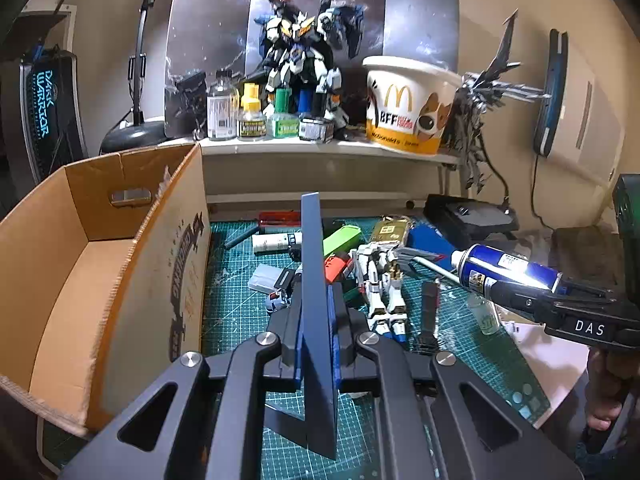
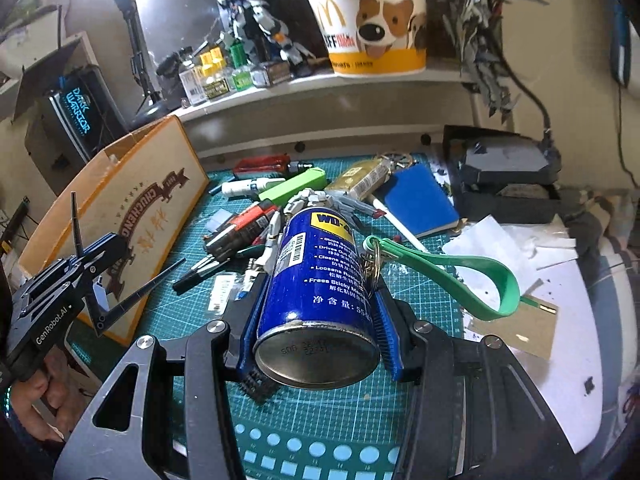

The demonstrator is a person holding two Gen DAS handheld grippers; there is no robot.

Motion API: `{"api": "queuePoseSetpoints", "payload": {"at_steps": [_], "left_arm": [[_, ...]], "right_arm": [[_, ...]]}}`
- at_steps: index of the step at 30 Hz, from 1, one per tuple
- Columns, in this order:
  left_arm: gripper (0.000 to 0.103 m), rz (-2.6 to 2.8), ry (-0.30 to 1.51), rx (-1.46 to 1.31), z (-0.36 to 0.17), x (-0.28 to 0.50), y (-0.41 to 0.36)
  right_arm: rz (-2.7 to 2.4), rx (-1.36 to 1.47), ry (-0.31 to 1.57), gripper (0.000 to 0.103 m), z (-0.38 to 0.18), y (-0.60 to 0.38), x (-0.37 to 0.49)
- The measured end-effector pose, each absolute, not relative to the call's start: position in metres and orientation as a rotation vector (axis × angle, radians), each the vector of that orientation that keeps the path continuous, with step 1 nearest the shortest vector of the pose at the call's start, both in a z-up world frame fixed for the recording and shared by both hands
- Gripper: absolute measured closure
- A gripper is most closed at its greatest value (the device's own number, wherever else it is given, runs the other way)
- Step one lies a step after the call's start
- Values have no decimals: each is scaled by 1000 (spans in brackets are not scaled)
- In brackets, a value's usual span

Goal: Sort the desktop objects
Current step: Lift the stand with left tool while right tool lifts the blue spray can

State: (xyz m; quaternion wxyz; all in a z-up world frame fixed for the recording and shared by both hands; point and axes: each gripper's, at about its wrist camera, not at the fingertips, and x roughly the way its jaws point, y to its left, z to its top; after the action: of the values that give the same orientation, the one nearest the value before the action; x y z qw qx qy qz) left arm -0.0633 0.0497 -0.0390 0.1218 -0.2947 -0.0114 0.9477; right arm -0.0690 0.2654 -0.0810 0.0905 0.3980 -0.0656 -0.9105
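My left gripper is shut on a thin dark blue angular stand piece, held upright above the green cutting mat, just right of an open cardboard box. It also shows in the right wrist view. My right gripper is shut on a blue WD-40 can, held above the mat; the can shows at the right of the left wrist view. A green loop strap with a key ring hangs by the can.
The mat holds a white robot model, a green block, a white tube, a blue notebook, markers and small packs. A shelf behind carries paint bottles and a McDonald's bucket. Paper scraps lie right.
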Motion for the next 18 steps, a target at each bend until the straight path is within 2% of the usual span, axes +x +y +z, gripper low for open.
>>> {"api": "queuePoseSetpoints", "payload": {"at_steps": [18], "left_arm": [[93,2779,-66,-724,-6,-5,23]], "right_arm": [[-2789,1038,-117,58,-30,236,4]]}}
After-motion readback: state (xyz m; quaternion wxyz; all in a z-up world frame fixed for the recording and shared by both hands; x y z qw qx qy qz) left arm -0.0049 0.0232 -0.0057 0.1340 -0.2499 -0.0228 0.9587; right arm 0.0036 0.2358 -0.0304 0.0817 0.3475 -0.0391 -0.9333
